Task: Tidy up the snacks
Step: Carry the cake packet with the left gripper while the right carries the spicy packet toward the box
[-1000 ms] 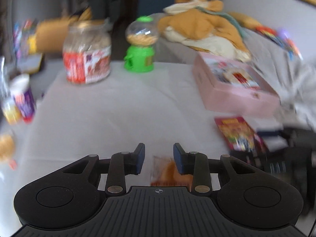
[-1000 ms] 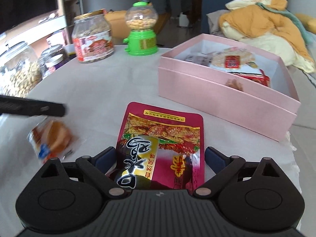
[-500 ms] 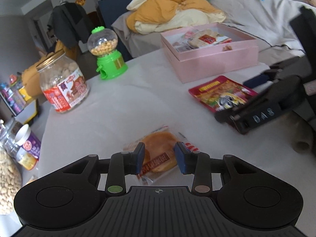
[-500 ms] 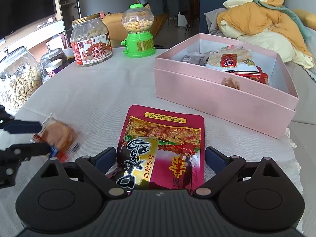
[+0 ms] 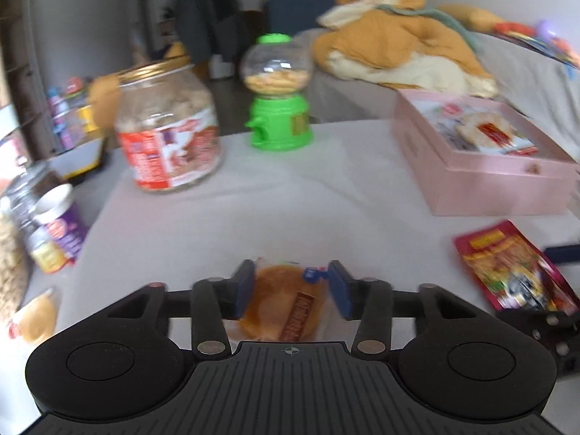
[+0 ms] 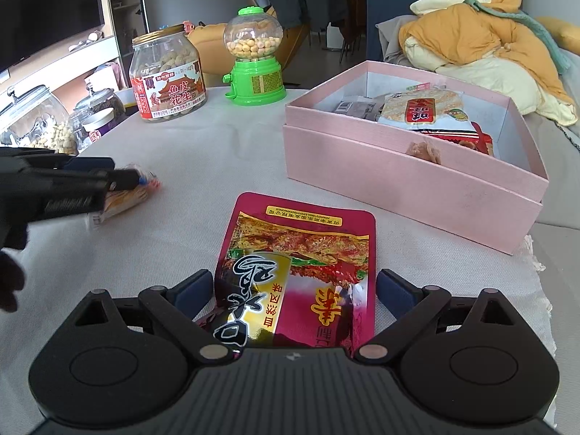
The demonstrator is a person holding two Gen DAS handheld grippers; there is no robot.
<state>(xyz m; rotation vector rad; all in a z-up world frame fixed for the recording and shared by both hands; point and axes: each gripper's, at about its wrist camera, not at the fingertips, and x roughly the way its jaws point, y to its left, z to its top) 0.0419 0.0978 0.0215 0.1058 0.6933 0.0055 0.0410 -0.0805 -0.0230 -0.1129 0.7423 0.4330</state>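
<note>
Blue-padded left tool (image 5: pixel 291 286) opening around a wrapped bun (image 5: pixel 282 304)

Right tool (image 6: pixel 293 290) gapes, gripping nothing, over the red pouch (image 6: pixel 301 257) at lower centre; pink box (image 6: pixel 417 181), upper right, already holds several packets; both snacks remain on the worktop (image 6: pixel 224 152).

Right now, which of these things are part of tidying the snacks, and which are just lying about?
Part of the job:
- bun packet, between the opening left gripper
- red snack pouch, between the open right gripper
- pink box

Lying about:
- peanut jar
- green candy dispenser
- orange blanket
</note>
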